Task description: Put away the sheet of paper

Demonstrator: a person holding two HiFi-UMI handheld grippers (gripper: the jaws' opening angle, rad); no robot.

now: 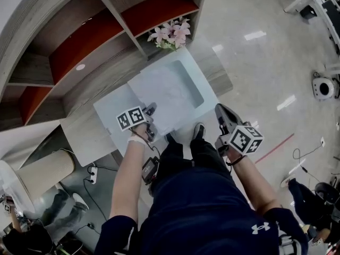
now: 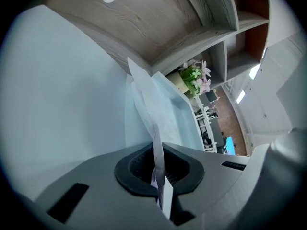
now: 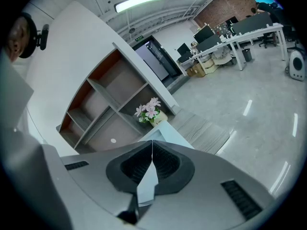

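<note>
The wooden shelf unit (image 1: 79,47) is standing behind the table (image 1: 219,74), which is carrying a white tray (image 1: 208,95). The sheet of paper (image 2: 146,104) is standing edge-on above the tray, with the left gripper (image 1: 150,111) clamping its jaws on the near edge. The right gripper (image 1: 220,110) is hovering beside the tray, jaws together and empty. Pink flowers (image 1: 171,34) are sitting behind the tray.

Two grippers, left (image 1: 150,110) and right (image 1: 220,112); one sheet of paper (image 2: 144,102); one white tray (image 1: 206,85); one bunch of flowers (image 1: 171,34); one shelf unit (image 1: 106,36).
</note>
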